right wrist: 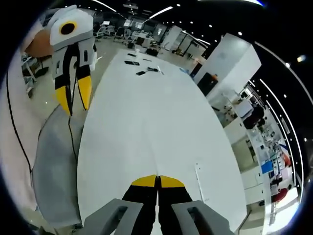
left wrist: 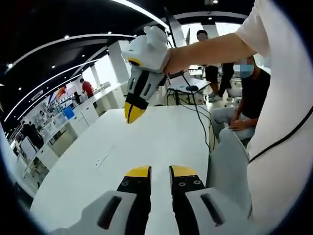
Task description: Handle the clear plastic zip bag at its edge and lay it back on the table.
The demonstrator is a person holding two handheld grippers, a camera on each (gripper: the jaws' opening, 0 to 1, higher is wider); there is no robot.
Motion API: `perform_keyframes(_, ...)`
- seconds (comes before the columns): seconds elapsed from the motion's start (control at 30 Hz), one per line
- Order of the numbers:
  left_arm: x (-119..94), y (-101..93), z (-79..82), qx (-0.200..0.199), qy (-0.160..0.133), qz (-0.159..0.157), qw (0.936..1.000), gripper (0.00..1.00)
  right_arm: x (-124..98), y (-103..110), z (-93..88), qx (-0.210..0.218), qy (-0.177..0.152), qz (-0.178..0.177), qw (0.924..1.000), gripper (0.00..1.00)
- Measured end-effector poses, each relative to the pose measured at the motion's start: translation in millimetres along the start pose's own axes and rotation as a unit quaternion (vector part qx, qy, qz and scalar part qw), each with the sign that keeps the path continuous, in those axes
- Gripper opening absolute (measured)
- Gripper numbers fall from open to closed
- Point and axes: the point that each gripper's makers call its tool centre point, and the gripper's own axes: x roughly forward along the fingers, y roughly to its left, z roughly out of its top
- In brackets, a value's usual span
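The clear zip bag (right wrist: 199,182) lies flat on the white table (right wrist: 146,112) and is nearly see-through; only its zip strip shows, as a thin pale line. That strip also appears as a faint mark (left wrist: 101,160) in the left gripper view. My right gripper (right wrist: 157,180) is shut with nothing in it, just left of the strip. It also hangs over the table's far half, held by a hand (left wrist: 133,113). My left gripper (left wrist: 160,171) is open by a narrow gap, empty, above the near table. From the right gripper view it hovers beyond the table's left edge (right wrist: 74,98).
A grey chair (left wrist: 227,161) stands at the table's side, next to the person in a white shirt (left wrist: 283,98). Other people sit behind. Black cables (left wrist: 198,115) run over the far table edge. Several small dark items (right wrist: 139,63) lie at the table's far end.
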Motion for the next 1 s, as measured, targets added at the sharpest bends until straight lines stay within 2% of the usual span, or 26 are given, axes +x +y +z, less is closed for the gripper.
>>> perform_keyframes(0.1, 1, 5.5, -6.3, -0.013, 0.001, 0.005, 0.9999, 0.14, 12, -12, -4.4, 0.014, 0.001, -0.011, 0.9998, 0.0)
perform_keyframes(0.33, 2, 16.3, -20.1, -0.038, 0.006, 0.015, 0.9991, 0.15, 38, -43, -15.0, -0.022, 0.013, -0.042, 0.9988, 0.0)
perform_keyframes(0.43, 3, 20.9, -24.7, -0.048, 0.008, 0.018, 0.9987, 0.16, 48, -54, -17.3, -0.025, 0.015, -0.051, 0.9983, 0.0)
perform_keyframes(0.5, 4, 23.6, -27.4, -0.053, 0.01, 0.02, 0.9984, 0.16, 53, -61, -20.1, -0.045, 0.025, -0.062, 0.9968, 0.0)
perform_keyframes(0.77, 7, 34.1, -35.2, -0.073, 0.009, 0.03, 0.9968, 0.2, 80, -87, -29.1, -0.07, 0.031, -0.084, 0.9935, 0.0)
perform_keyframes(1.0, 9, 37.5, -42.8, -0.086, 0.014, 0.034, 0.9956, 0.2, 98, -104, -29.8, -0.123, 0.028, -0.115, 0.9853, 0.0)
